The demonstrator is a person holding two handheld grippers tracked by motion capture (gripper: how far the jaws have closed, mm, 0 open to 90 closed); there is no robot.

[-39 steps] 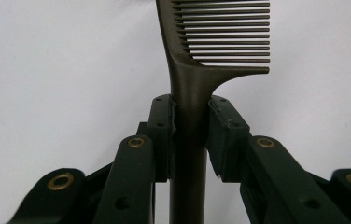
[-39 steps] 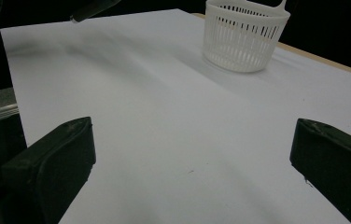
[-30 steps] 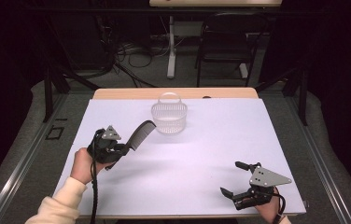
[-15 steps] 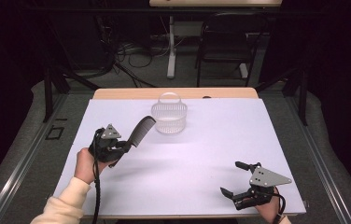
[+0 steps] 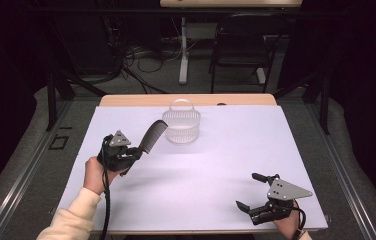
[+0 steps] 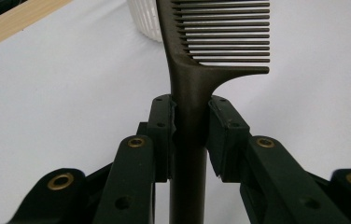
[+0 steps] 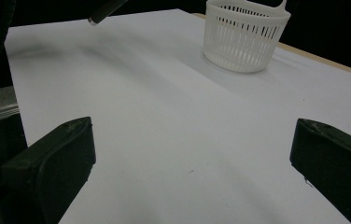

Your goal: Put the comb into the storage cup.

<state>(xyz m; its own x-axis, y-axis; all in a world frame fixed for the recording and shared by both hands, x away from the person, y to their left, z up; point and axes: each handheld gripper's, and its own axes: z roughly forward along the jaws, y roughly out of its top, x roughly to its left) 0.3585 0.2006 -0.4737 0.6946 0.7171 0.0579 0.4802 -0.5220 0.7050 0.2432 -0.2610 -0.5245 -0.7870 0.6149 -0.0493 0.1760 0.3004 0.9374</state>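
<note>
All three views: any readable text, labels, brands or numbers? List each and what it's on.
None readable. The comb, the white basket, the white table cover and both grippers, left and right, show no print, label or number in any view.

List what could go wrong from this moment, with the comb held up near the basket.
1. The left tool grips the comb only at its handle, teeth end far out; it might pivot or slip in the jaws.
2. The white basket looks light and stands free on the table; a nudge from the comb could push or tip it.
3. The right tool sits open, far from the basket, so it likely cannot steady it quickly.
</note>
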